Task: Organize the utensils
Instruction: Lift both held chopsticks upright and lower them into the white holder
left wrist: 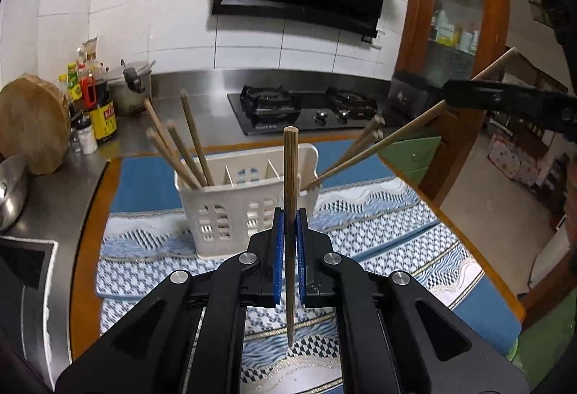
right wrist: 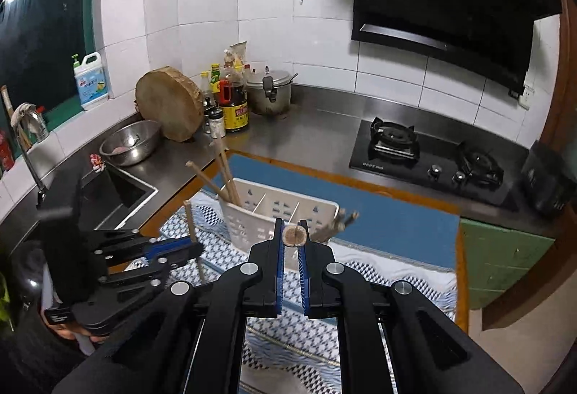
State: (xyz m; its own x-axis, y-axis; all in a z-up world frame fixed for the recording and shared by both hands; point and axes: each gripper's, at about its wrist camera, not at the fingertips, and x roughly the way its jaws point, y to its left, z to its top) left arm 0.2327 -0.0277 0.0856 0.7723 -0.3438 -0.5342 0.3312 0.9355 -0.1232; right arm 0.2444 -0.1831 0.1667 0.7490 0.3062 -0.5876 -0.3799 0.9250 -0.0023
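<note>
Left gripper jaws pinch an upright chopstick mid-shaft, caddy just ahead; right gripper jaws pinch another chopstick near its butt, tip in caddy's right compartment; prob light, stiff, smooth, so grip mid-shaft.

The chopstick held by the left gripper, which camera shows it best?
The left wrist view: the long wooden chopstick stands upright between the left gripper's blue-padded fingers, visible from top to tip. The right wrist view shows the same stick small and off to the side, partly hidden by that gripper.
</note>
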